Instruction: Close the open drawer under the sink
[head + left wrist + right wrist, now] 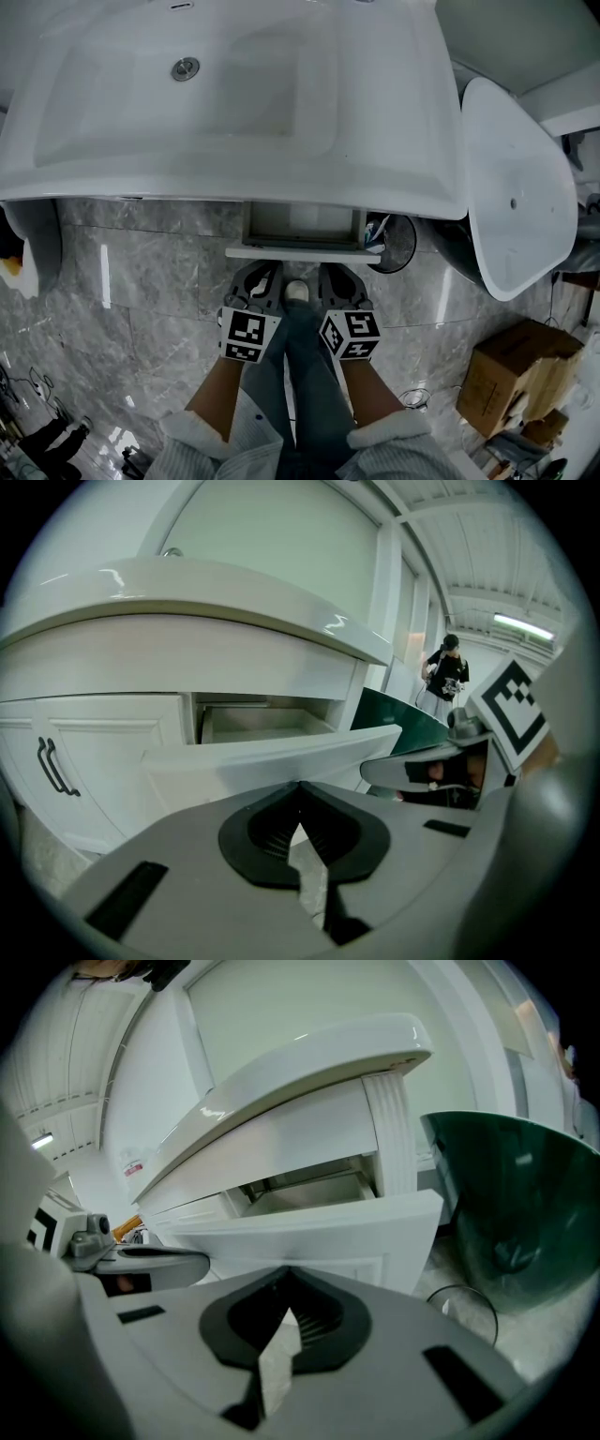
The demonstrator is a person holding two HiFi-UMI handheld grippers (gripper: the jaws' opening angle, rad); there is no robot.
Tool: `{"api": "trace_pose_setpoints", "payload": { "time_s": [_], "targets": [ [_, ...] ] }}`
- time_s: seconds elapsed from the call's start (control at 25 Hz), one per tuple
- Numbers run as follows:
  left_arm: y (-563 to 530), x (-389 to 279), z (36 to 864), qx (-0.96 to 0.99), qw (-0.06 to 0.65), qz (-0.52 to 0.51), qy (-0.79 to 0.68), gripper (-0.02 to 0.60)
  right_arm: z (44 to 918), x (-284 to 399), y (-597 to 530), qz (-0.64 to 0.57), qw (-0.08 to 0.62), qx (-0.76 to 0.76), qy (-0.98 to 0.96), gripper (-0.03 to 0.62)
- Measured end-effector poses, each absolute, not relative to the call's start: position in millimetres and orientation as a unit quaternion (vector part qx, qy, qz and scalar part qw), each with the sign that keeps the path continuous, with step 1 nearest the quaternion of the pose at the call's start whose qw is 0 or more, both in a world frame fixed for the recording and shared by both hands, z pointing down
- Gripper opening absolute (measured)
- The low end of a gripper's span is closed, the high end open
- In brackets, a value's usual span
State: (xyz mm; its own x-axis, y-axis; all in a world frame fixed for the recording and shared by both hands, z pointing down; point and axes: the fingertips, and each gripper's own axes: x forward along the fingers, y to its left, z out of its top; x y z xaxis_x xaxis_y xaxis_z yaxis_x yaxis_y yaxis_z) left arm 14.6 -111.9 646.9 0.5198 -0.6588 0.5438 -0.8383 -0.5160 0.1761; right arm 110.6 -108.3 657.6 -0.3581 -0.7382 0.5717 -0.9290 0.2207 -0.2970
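In the head view, the drawer (302,251) stands part-way open under the sink (234,141). It juts toward the person, and its white front panel runs left to right. The left tongs (262,272) and right tongs (336,272) sit side by side on the near side of that panel with their tips aimed at it. Each seems about as near as the other. From here I cannot tell whether either one touches it.

In the left gripper view, the left tongs (300,797) are clenched tip to tip with nothing between them. The drawer's front (272,761) lies just ahead and a little above, with the open box visible behind it. A cabinet door (94,761) with a dark handle stands to the left.

In the right gripper view, the right tongs (286,1283) are likewise clenched and empty. The panel (309,1227) crosses straight ahead, and a green bin (525,1204) stands beyond its right end.

The coming move looks like a push away from the person, square to the panel's long axis. With one pair of tongs on either side of its middle, the drawer should run in without skewing.
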Motion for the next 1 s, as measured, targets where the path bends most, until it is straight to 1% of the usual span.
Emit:
{"api": "trace_pose_setpoints", "payload": {
  "time_s": [0.12,1.0],
  "targets": [
    [-124,11,646,0.84,0.218,0.204,-0.453,0.015,651,110,-118,0.296,0.15,0.545,-0.77,0.009],
    [-159,10,641,0.852,0.187,0.207,-0.443,0.015,645,107,-152,0.255,0.149,0.549,-0.781,0.009]
  ]
}}
